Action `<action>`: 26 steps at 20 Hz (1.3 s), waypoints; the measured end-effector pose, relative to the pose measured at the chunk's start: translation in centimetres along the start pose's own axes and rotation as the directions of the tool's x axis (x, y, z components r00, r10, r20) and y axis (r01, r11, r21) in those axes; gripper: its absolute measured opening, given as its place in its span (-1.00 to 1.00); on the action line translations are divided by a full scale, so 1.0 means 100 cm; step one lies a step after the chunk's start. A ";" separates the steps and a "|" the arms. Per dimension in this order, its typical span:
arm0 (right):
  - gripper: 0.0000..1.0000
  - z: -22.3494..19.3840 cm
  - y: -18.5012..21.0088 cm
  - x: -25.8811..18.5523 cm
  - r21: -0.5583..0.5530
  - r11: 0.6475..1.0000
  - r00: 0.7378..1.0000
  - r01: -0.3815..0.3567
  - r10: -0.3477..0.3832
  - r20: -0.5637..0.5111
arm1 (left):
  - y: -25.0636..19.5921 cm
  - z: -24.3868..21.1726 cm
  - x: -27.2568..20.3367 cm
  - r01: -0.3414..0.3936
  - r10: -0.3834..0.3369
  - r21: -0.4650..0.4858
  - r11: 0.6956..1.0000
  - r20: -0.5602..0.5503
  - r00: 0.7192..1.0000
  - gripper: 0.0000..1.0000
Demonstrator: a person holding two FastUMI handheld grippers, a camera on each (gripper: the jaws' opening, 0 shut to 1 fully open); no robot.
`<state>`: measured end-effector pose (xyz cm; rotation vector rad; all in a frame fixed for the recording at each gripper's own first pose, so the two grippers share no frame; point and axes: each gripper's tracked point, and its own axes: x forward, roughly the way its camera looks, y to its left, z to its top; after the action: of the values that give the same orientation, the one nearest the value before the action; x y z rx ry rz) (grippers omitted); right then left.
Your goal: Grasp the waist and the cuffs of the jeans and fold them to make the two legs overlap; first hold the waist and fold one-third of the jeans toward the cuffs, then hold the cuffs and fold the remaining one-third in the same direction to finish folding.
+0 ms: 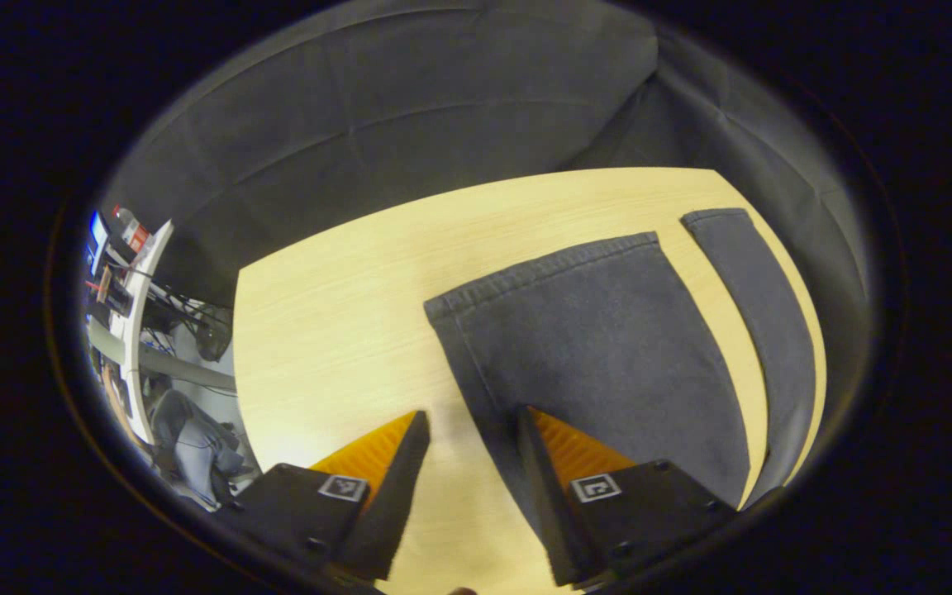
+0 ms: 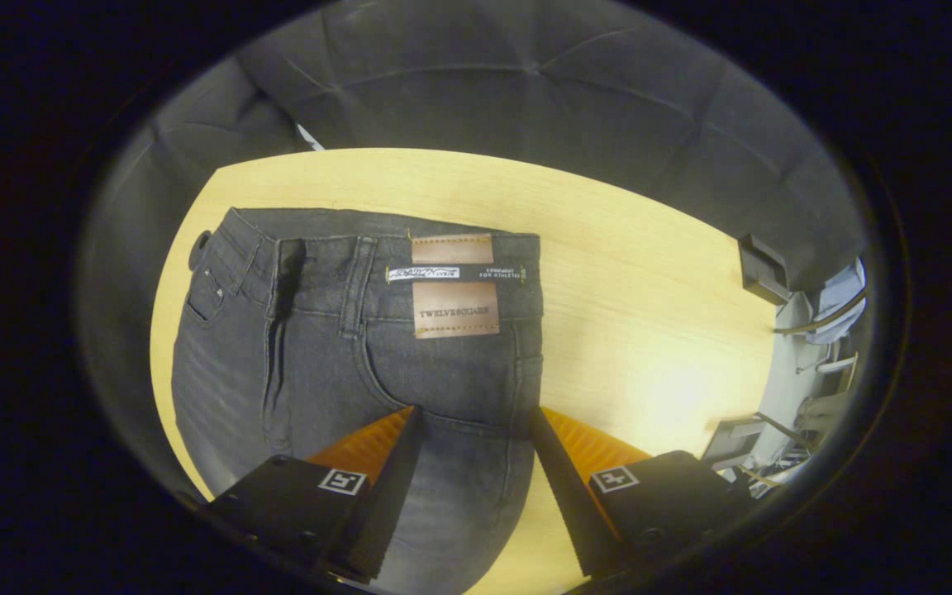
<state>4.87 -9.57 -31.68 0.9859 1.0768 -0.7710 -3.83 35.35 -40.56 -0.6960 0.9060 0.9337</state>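
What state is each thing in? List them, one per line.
jeans: spread flat on the table, unfolded, legs apart, not overlapping.
left gripper: open, above a leg's edge, holding nothing.
right gripper: open, above the seat, holding nothing.
table: bears the jeans.

At the bottom of the left gripper view, the left tongs [image 1: 466, 430] have two tapering wedge fingers on black blocks with screws and square black-and-white markers. The right tongs [image 2: 476, 426] look alike.
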 end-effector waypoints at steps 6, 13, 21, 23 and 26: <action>-0.05 0.005 0.007 0.001 -0.060 0.996 0.996 -0.068 0.071 0.048 | -0.023 -0.005 -0.001 -0.063 0.058 0.098 0.993 0.050 0.997 -0.55; -0.83 0.004 0.009 0.001 0.087 0.926 0.928 -0.368 0.372 -0.031 | -0.021 -0.005 -0.004 -0.049 0.044 0.066 0.997 0.083 0.996 -0.83; -0.87 0.006 0.010 0.000 -0.093 0.942 0.944 -0.322 0.312 -0.108 | 0.037 -0.024 -0.017 -0.063 0.059 0.115 0.991 0.042 0.997 -0.83; -0.87 0.007 0.010 -0.001 -0.076 0.939 0.935 -0.335 0.322 -0.150 | 0.059 -0.031 -0.020 -0.074 0.070 0.128 0.989 0.033 0.997 -0.84; -0.87 0.012 0.013 -0.014 -0.100 0.934 0.932 -0.344 0.326 -0.157 | 0.083 -0.043 -0.032 -0.067 0.066 0.095 0.993 0.019 0.998 -0.84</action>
<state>5.99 -10.09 -29.86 1.0912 1.0250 -0.3549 -13.63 34.21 -40.70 -0.5791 0.9587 0.9473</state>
